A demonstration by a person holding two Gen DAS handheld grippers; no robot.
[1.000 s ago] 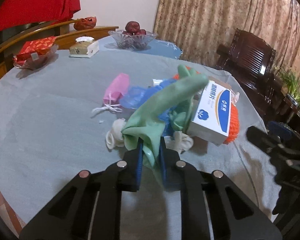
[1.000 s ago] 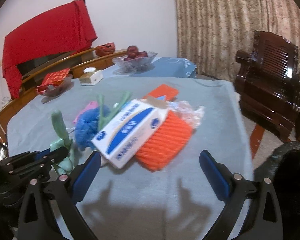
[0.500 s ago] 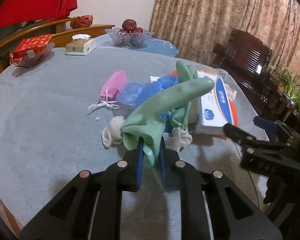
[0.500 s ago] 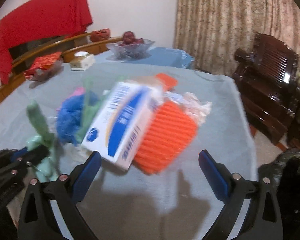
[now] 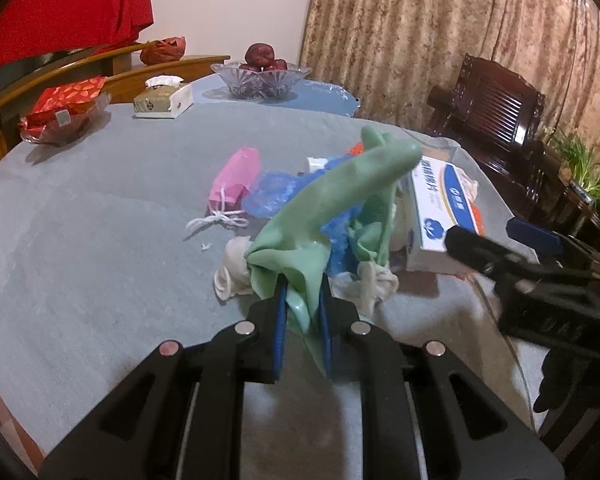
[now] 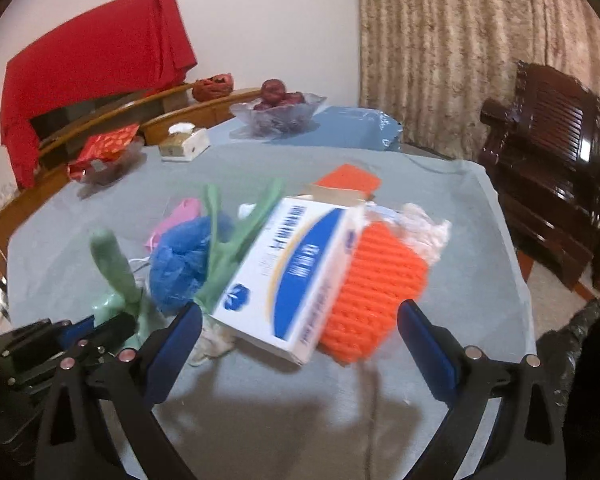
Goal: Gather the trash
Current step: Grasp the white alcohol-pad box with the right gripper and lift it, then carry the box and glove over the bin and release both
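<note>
My left gripper (image 5: 303,304) is shut on a green rubber glove (image 5: 332,200), which rises from the trash pile on the grey table (image 5: 80,240). The pile holds a white and blue box (image 6: 292,280), an orange ribbed pad (image 6: 376,292), a blue crumpled cap (image 6: 184,256), a pink pouch (image 5: 236,180) with a white cord and white wads (image 5: 232,268). My right gripper (image 6: 300,344) is open, its fingers either side of the box and pad, just short of them. It also shows in the left wrist view (image 5: 496,240). The glove shows in the right wrist view (image 6: 112,268).
At the far side stand a glass fruit bowl (image 5: 260,80), a tissue box (image 5: 164,98) and a dish with a red packet (image 5: 64,112). A dark wooden chair (image 6: 548,152) stands right of the table. A black bag (image 6: 592,344) is at the right edge.
My right gripper has moved in toward the box and orange pad, so they now lie between its open fingers. My left gripper keeps its hold on the glove.
</note>
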